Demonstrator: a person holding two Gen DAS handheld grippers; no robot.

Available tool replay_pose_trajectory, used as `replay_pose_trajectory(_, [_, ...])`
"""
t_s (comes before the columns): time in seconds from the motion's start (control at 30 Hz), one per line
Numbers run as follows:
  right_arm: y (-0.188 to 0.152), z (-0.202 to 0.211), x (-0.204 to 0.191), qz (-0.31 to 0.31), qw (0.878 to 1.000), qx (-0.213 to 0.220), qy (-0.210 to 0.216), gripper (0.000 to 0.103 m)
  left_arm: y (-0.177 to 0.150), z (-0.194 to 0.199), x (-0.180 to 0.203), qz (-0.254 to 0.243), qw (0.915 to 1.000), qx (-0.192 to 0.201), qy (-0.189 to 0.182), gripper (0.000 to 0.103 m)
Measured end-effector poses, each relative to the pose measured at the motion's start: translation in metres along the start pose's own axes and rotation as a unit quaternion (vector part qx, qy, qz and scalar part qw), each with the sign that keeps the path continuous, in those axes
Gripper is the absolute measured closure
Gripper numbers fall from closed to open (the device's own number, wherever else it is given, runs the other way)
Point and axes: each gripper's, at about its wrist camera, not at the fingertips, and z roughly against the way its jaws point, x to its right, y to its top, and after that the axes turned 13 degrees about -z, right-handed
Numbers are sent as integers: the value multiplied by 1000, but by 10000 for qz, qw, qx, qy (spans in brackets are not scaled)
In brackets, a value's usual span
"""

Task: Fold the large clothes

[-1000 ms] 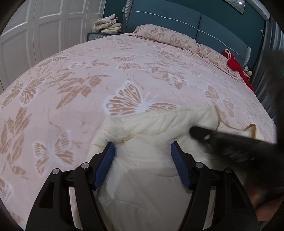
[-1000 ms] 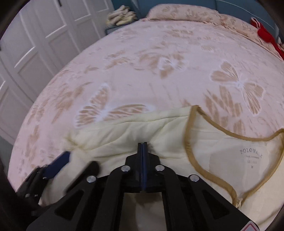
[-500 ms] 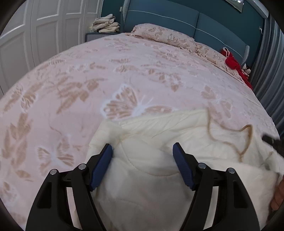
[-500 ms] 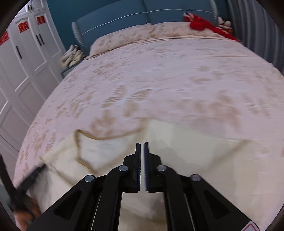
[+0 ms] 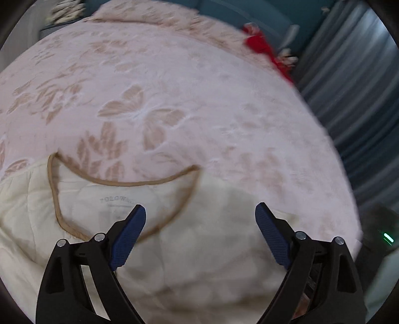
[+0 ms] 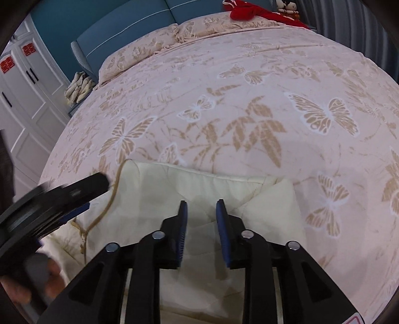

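Pink butterfly-print bedding (image 6: 224, 104) filled both views, with white wardrobe doors (image 6: 22, 104) at the upper left of the right wrist frame, a teal headboard (image 6: 119, 32) along the top, and a red item (image 6: 247, 11) by the pillows at the upper right.

At the lower left of the left wrist frame lay the cream quilted garment (image 5: 82, 199), its tan-piped neckline (image 5: 119, 184) open toward the bedding and a printed label just readable inside. The left gripper (image 5: 200, 216) hung over the cloth to the right of that neckline, its blue pads (image 5: 127, 234) wide apart and gripping nothing. The view was blurred, so it was likely in motion.

In the right wrist frame the left gripper showed as a dark blur at the left edge, beside the piping. The garment's folded edge (image 6: 199, 174) ran straight across the middle, with a square corner at the right. The right gripper (image 6: 201, 202) sat over the lower centre of the cloth, jaws parted a little, nothing pinched between them.

Judging by that tidy edge, one fold looked laid down and both tools were free between grasps. The next move probably calls for each gripper to close on an edge or corner, taking all layers together, before carrying the cloth over for another fold.
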Motion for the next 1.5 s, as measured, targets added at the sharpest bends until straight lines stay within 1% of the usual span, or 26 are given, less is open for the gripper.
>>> replay_pose_trajectory(0.07, [-5,-3,4,52,10000,-32,29,76,0,-12,-5,176,9995,-106,255,16])
replay_pose_trajectory(0.1, [-8,-5,6,89,9999,-47,29,78,-2,-17,-7,234,9994,-137,203,23])
replay_pose_trajectory(0.13, [-11,-6,7,121,9999,-49,20,79,-4,-20,-7,223,9996,-157,116,41])
replay_pose_trajectory(0.17, [-13,-8,8,160,9998,-76,10,79,-5,-26,-3,105,9995,-293,8,52])
replay_pose_trajectory(0.2, [-14,-8,10,174,9998,-92,18,80,-5,-33,2,-17,9988,-489,-1,76])
replay_pose_trajectory(0.23, [-14,-8,10,176,9998,-92,34,81,-5,-37,5,-107,9982,-586,33,92])
replay_pose_trajectory(0.3, [-12,-4,11,119,9998,-134,85,83,-3,-30,9,-205,9989,-421,87,100])
replay_pose_trajectory(0.33, [-9,0,11,78,9998,-124,126,83,-1,-24,9,-194,9993,-311,91,101])
replay_pose_trajectory(0.4, [-3,7,6,82,9996,-25,255,83,4,-5,1,8,10000,83,-24,102])
replay_pose_trajectory(0.43, [-1,6,3,125,9997,-2,228,83,6,-3,-2,57,9999,136,-66,102])
replay_pose_trajectory(0.5, [0,-6,1,157,9998,-83,56,85,3,-9,-5,-25,10000,68,-45,102])
replay_pose_trajectory(0.57, [-3,-20,6,92,9998,-175,-73,91,0,-22,-3,-167,9998,-38,63,102])
replay_pose_trajectory(0.7, [-9,-27,15,60,10000,-53,8,95,-14,-39,-15,62,9998,-162,-99,102])
replay_pose_trajectory(0.93, [-14,-31,11,232,9995,156,-154,95,-30,-46,-22,154,9993,210,-280,100])
replay_pose_trajectory(1.0, [-11,-30,14,161,9998,58,-108,95,-32,-38,-30,346,9980,339,-412,99])
replay_pose_trajectory(1.03, [-9,-28,14,119,9998,-7,-131,95,-34,-31,-34,430,9977,382,-353,100])
replay_pose_trajectory(1.07, [-5,-23,11,68,9994,-56,-330,95,-37,-14,-39,432,9977,510,-119,100])
replay_pose_trajectory(1.1, [-3,-11,4,28,9977,36,-669,93,-38,1,-44,425,9969,651,-75,98])
replay_pose_trajectory(1.13, [-3,-3,-2,52,9973,119,-719,88,-39,14,-51,438,9959,785,-81,91])
replay_pose_trajectory(1.17, [-4,10,-14,146,9980,233,-565,88,-41,34,-63,456,9945,942,-12,87])
replay_pose_trajectory(1.2, [-7,21,-35,348,9988,270,-235,89,-41,50,-75,432,9936,1041,117,82])
replay_pose_trajectory(1.23, [-11,24,-48,487,9984,258,-117,89,-38,57,-83,390,9936,1033,232,82])
replay_pose_trajectory(1.27, [-18,23,-69,748,9970,174,22,89,-36,61,-94,277,9948,852,486,82])
replay_pose_trajectory(1.37, [-46,-4,-118,1224,9913,-343,334,91,-35,51,-116,156,9961,327,798,83])
replay_pose_trajectory(1.43, [-63,-24,-134,1533,9870,-445,161,92,-40,41,-124,121,9968,79,785,83])
replay_pose_trajectory(1.5, [-70,-40,-136,1625,9853,-526,-75,93,-46,32,-128,55,9964,12,840,83])
